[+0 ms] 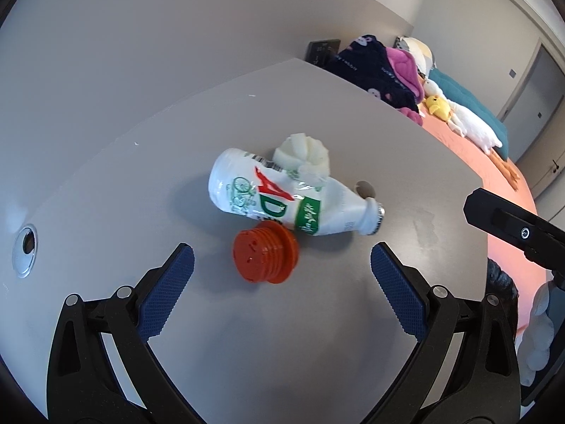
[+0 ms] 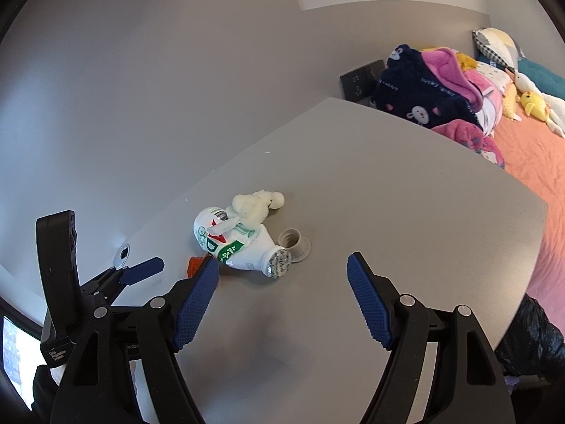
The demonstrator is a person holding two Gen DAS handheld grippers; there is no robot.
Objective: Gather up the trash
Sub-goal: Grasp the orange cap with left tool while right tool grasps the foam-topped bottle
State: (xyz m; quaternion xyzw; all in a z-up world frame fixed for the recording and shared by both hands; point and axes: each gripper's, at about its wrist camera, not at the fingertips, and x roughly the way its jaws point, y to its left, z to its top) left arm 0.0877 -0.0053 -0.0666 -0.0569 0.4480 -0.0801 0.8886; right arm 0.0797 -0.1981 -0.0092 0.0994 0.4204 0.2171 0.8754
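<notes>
A white plastic bottle (image 1: 282,199) with a red and green label lies on its side on the grey table (image 1: 282,335). A crumpled white wad (image 1: 303,157) rests on it. An orange ribbed cap (image 1: 265,256) lies just in front of it. My left gripper (image 1: 282,268) is open, with the orange cap between its fingertips. In the right wrist view the bottle (image 2: 240,243), the wad (image 2: 256,205) and a small grey cap (image 2: 295,242) lie ahead and left of my open, empty right gripper (image 2: 282,279). The orange cap (image 2: 196,264) is half hidden by its left finger.
A metal cable grommet (image 1: 24,245) sits in the table at the left. A bed with an orange sheet (image 2: 536,162), blankets (image 2: 430,95) and plush toys lies beyond the table's right edge. A grey wall stands behind the table.
</notes>
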